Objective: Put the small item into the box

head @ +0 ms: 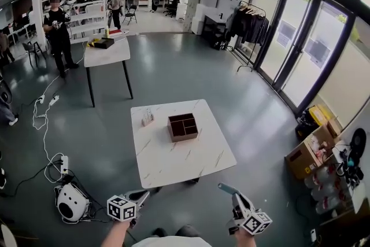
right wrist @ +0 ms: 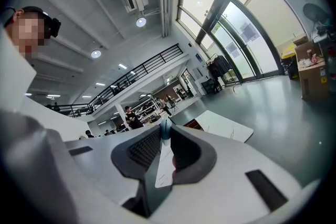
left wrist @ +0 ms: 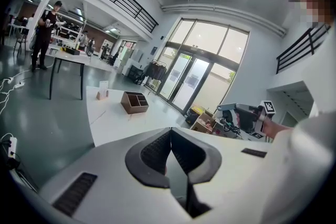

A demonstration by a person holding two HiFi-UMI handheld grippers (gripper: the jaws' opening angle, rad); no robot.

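Observation:
A brown divided box (head: 182, 127) (left wrist: 134, 102) sits open near the middle of a white marble table (head: 173, 162) (left wrist: 113, 120). A small pale item (head: 147, 118) (left wrist: 102, 93) stands left of the box. Both grippers hang low by my body, well short of the table's near edge. My left gripper (head: 144, 192) (left wrist: 170, 132) is shut with nothing in it. My right gripper (head: 232, 191) (right wrist: 166, 132) is shut on a small teal item (head: 225, 187) (right wrist: 165, 128) that pokes out past the jaw tips. The right gripper view shows the box (right wrist: 193, 124) and table (right wrist: 228, 127) far ahead.
A second table (head: 107, 54) stands further back, with a person (head: 58, 32) beside it. Cables and a power strip (head: 62, 163) lie on the floor at left, near a round white device (head: 70, 202). Cardboard boxes (head: 309, 153) and a clothes rack (head: 248, 26) line the right.

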